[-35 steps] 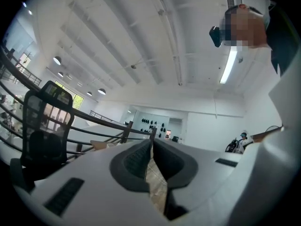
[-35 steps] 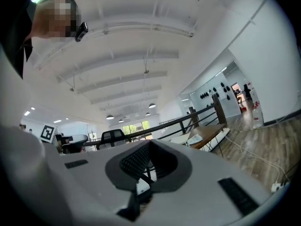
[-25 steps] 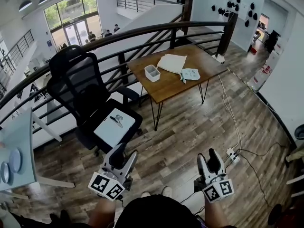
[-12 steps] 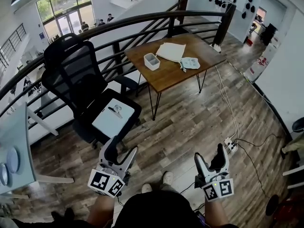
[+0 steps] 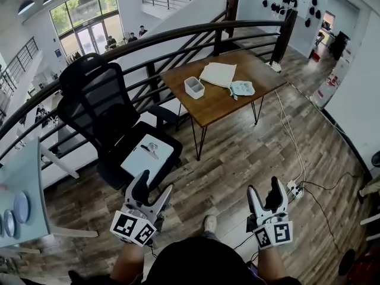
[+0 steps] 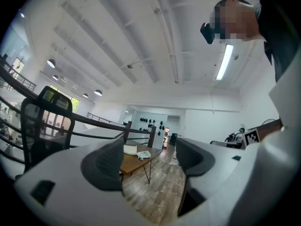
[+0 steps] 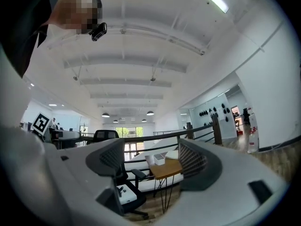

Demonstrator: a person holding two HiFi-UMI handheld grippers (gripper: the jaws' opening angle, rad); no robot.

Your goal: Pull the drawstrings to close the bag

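A cream cloth bag [image 5: 217,75] lies flat on the far wooden table [image 5: 214,107]. A small pale patterned pouch [image 5: 241,88] with a dark cord lies beside it. Both grippers are held low, near my body and far from the table. My left gripper [image 5: 152,189] is open and empty, and its jaws have just been opening. My right gripper [image 5: 263,191] is also open and empty; its jaws have just closed a little. In the left gripper view the table [image 6: 134,160] shows between the left gripper's [image 6: 148,161] jaws. The right gripper [image 7: 150,161] frames the table [image 7: 168,169] too.
A white box [image 5: 195,88] stands on the table's left part. A black office chair [image 5: 104,114] with a white board [image 5: 147,158] on its seat stands between me and the table. A dark railing [image 5: 178,37] runs behind. A power strip [image 5: 293,189] and cables lie on the floor at the right.
Both grippers' jaws stand wider apart than a second ago. Both have shifted slightly at the bottom of the head view. The bag and pouch have not moved on the table.
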